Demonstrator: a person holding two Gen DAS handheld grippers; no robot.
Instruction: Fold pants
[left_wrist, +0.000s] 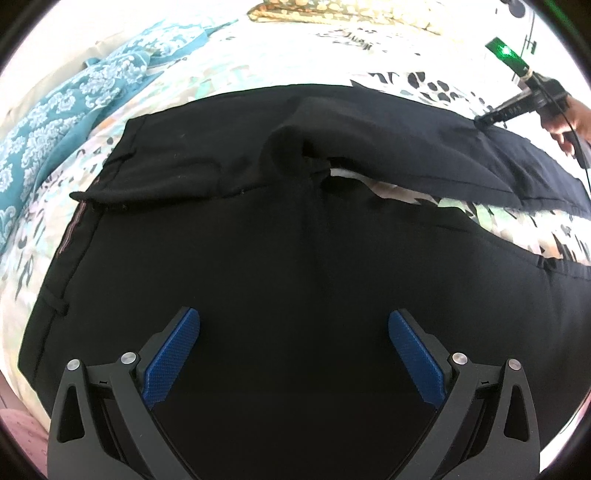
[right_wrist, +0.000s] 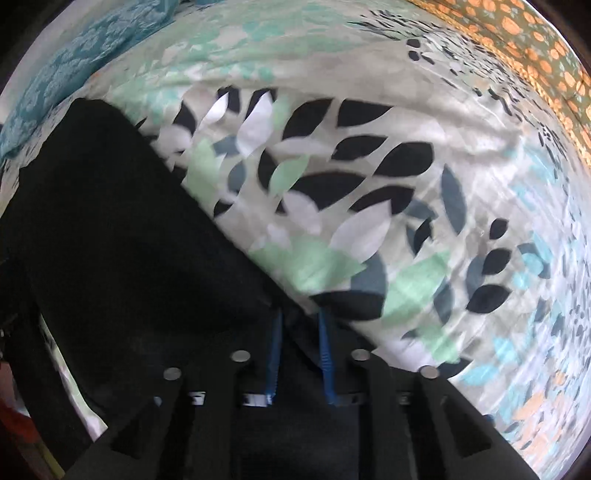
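Two patterned cloths (left_wrist: 85, 92) (left_wrist: 343, 14) lie beyond the pants (left_wrist: 258, 240) on the bedsheet (right_wrist: 369, 184).

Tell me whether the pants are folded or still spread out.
Mostly spread: the black pants lie open on the bedspread, legs apart with the sheet showing between them.

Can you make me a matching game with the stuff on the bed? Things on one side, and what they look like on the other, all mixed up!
Things:
1. pants
2. left gripper
3. right gripper
4. blanket

Looks:
A. teal with white swirls
B. shut on black cloth
C. open wide, holding nothing
D. black, spread on the leafy bedsheet

Pairs: 1-D, 2-C, 3-B, 4-A
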